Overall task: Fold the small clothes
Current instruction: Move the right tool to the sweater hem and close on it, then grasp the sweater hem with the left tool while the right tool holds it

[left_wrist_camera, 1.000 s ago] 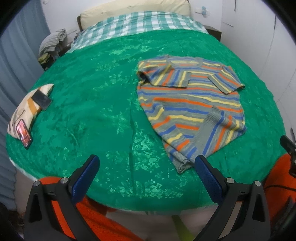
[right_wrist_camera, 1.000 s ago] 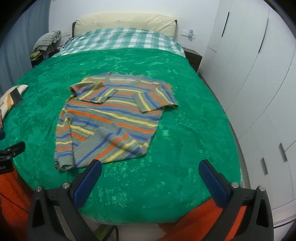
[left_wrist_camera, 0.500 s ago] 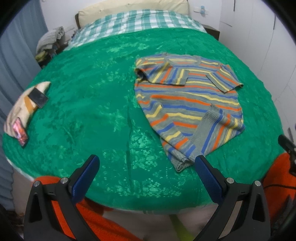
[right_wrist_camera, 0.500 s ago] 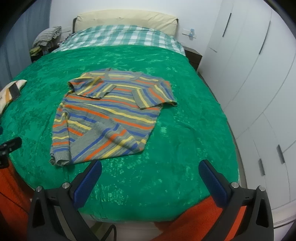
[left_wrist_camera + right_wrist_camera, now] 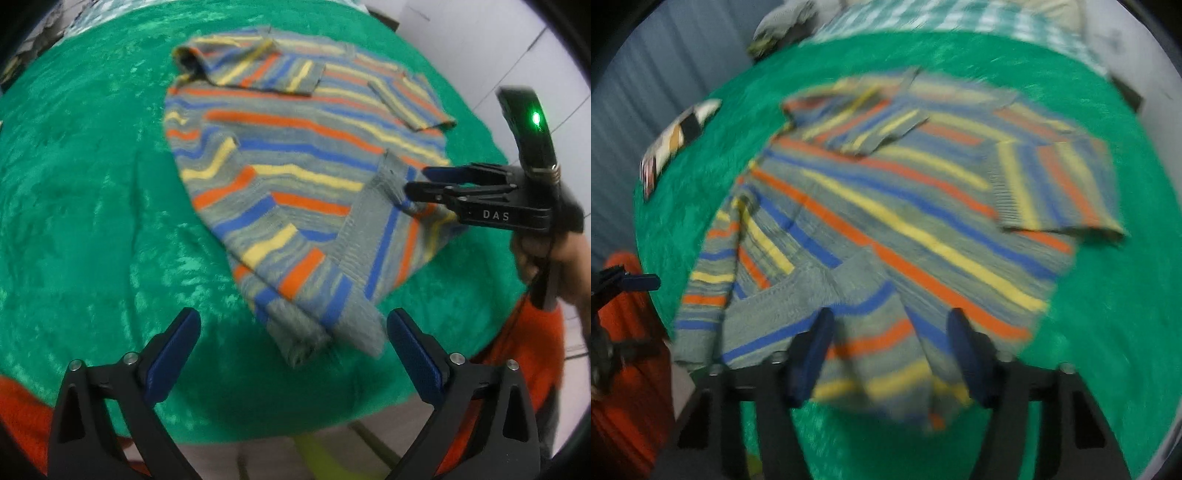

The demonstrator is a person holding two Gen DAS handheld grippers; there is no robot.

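**On green bedspread: one striped knit jumper, two grippers**

Grey knitted jumper with orange, yellow and blue stripes (image 5: 295,177), sleeves folded across the chest, lies centre frame on the green textured bedspread (image 5: 92,221). Left gripper (image 5: 291,354), lower frame, jaws spread wide, just short of the jumper's hem corner. Right gripper (image 5: 890,354), lower centre of its blurred view, jaws partly apart, straddling the folded hem; grip uncertain.

Bed under a green spread (image 5: 1115,295), checked cover (image 5: 960,18) at its head, grey curtain (image 5: 635,110) alongside.
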